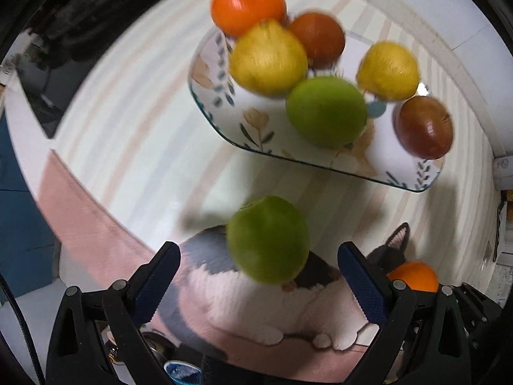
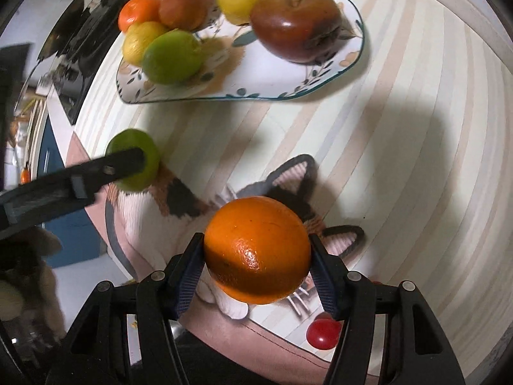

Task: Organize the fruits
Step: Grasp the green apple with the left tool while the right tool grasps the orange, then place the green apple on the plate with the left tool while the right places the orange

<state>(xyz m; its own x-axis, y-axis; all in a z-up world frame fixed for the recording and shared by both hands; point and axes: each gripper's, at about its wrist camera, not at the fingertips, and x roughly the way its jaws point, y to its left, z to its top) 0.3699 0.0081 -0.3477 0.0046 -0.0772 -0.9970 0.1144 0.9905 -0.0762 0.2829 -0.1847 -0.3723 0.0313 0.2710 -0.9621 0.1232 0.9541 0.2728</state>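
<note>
A flowered plate [image 1: 243, 118] [image 2: 275, 80] on the striped tablecloth holds several fruits: two lemons, a green fruit [image 1: 325, 110] [image 2: 173, 56], two brown persimmons and a tangerine [image 1: 247, 6]. A second green fruit [image 1: 267, 239] [image 2: 136, 160] sits on the cloth in front of the plate. My left gripper [image 1: 258, 264] is open, its fingers on either side of this green fruit and a little short of it. My right gripper [image 2: 256, 256] is shut on an orange [image 2: 258, 250], held above the cat picture; the orange also shows in the left wrist view [image 1: 415, 276].
A small red round object [image 2: 323, 333] lies on the cloth near the table's front edge. The cloth has a cat picture [image 1: 256, 304] and a pink border. A dark appliance [image 2: 86, 32] stands beyond the table's left edge. A white wall edges the far side.
</note>
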